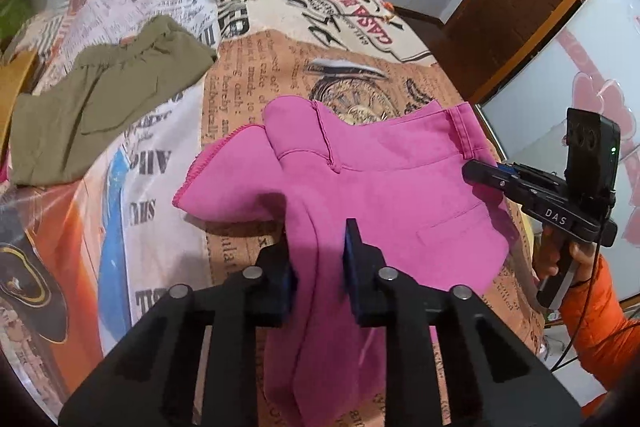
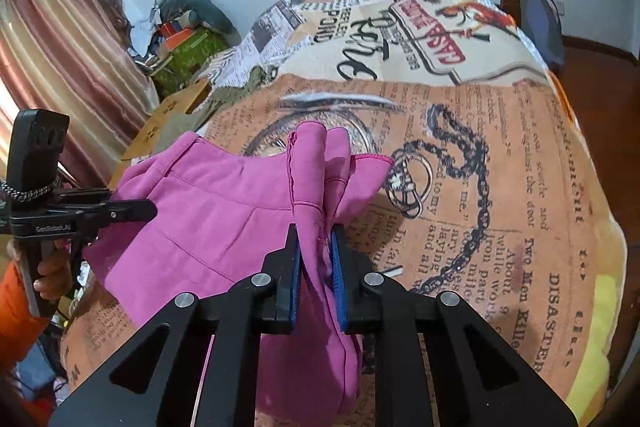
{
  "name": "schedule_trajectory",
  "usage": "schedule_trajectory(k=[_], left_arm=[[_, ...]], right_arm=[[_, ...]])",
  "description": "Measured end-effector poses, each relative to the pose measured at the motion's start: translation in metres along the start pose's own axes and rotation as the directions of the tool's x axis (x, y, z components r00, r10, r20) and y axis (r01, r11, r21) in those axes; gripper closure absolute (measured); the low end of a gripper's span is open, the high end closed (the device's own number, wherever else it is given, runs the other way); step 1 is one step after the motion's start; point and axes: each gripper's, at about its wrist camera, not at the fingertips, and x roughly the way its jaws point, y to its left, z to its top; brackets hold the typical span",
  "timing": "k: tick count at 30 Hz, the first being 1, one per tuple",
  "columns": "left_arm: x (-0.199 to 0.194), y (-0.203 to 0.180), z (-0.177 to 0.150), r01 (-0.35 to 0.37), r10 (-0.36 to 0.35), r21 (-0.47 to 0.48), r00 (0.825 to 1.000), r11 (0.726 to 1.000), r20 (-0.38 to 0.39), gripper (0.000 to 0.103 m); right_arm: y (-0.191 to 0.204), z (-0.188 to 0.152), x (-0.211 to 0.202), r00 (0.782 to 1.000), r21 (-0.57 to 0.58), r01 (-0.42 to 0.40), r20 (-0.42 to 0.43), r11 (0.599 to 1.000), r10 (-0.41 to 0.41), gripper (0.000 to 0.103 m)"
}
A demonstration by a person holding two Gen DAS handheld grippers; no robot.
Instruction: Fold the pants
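Pink pants [image 1: 392, 187] hang lifted above the printed bedspread, held at two places. My left gripper [image 1: 318, 247] is shut on a bunched fold of the pink fabric, which runs between its blue pads. My right gripper [image 2: 316, 247] is shut on another bunch of the same pants [image 2: 224, 211]. In the left wrist view the right gripper [image 1: 476, 171] shows at the right, on the waistband edge. In the right wrist view the left gripper [image 2: 140, 209] shows at the left, against the cloth. The lower legs hang down out of sight.
An olive-green garment [image 1: 100, 107] lies crumpled on the bedspread [image 1: 280, 67] at the far left. A wooden door frame [image 1: 520, 7] and glass panel stand at the right. A curtain [image 2: 52, 67] and a clutter pile [image 2: 188, 39] lie beyond the bed's left side.
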Motion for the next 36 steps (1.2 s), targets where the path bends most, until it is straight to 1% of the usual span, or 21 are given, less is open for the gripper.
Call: schedule_trajectory(k=[3, 8, 12, 17, 21, 27, 33, 36], left_arm=[[-0.009, -0.012, 0.0, -0.034, 0.032, 0.049, 0.999, 0.998, 0.037, 0.086], [-0.03, -0.023, 0.001, -0.054, 0.045, 0.09, 0.994, 0.994, 0.095, 0.088], [-0.049, -0.024, 0.002, -0.088, 0.073, 0.103, 0.988, 0.991, 0.138, 0.088], [-0.077, -0.016, 0.006, -0.103, 0.083, 0.093, 0.977, 0.99, 0.195, 0.088], [-0.098, -0.001, 0.011, -0.112, 0.091, 0.074, 0.966, 0.991, 0.243, 0.089], [-0.123, 0.029, 0.023, -0.143, 0.125, 0.038, 0.946, 0.989, 0.298, 0.089], [-0.139, 0.073, 0.044, -0.156, 0.149, -0.003, 0.937, 0.988, 0.316, 0.089], [-0.144, 0.094, 0.054, -0.176, 0.169, -0.009, 0.928, 0.984, 0.331, 0.089]], right_arm=[[0.008, 0.005, -0.006, 1.0, -0.024, 0.012, 0.018, 1.0, -0.012, 0.091], [0.017, 0.014, -0.016, 0.999, -0.044, 0.016, 0.049, 0.999, -0.014, 0.091], [0.03, 0.023, -0.025, 0.996, -0.065, 0.012, 0.084, 0.998, -0.006, 0.091], [0.055, 0.041, -0.031, 0.992, -0.113, 0.009, 0.123, 0.994, 0.005, 0.091], [0.073, 0.056, -0.028, 0.989, -0.152, 0.006, 0.144, 0.988, 0.016, 0.091], [0.106, 0.084, -0.015, 0.985, -0.213, 0.005, 0.171, 0.977, 0.032, 0.092], [0.134, 0.113, 0.009, 0.982, -0.257, 0.003, 0.184, 0.966, 0.046, 0.092], [0.149, 0.128, 0.027, 0.982, -0.277, 0.005, 0.185, 0.961, 0.048, 0.092]])
